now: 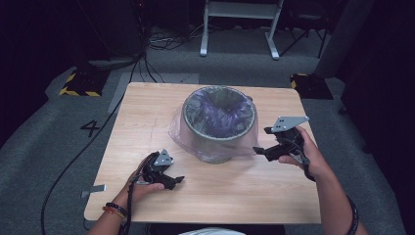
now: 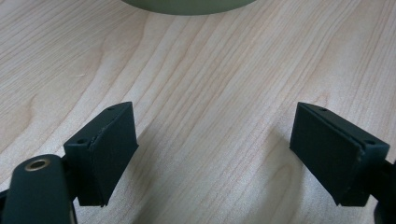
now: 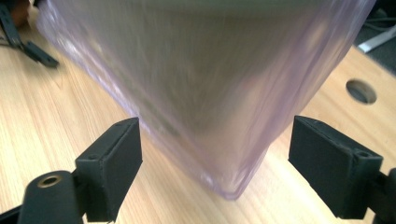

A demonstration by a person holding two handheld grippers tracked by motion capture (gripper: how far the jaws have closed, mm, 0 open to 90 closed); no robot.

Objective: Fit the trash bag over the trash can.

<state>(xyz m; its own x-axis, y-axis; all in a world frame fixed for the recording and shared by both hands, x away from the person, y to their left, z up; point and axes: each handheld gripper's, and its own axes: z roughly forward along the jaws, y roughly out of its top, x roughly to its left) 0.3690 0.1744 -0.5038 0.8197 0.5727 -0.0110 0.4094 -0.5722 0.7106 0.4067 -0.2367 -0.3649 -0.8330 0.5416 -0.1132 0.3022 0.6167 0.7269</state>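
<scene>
Bin (image 1: 219,128) sits mid-table, slightly toward the far edge, with a purple bag liner (image 1: 182,131) folded over its rim and draped down the outside. My right gripper (image 1: 268,142) is just beside the bin's right flank, jaws wide, a loose hanging corner of the liner (image 3: 224,154) between them, probably lined up to pinch it. My left gripper (image 1: 172,179) rests low on the table (image 1: 235,196) near the front, also wide open, holding nothing, bin base (image 2: 187,5) well ahead. Looks parked while the right works.
</scene>
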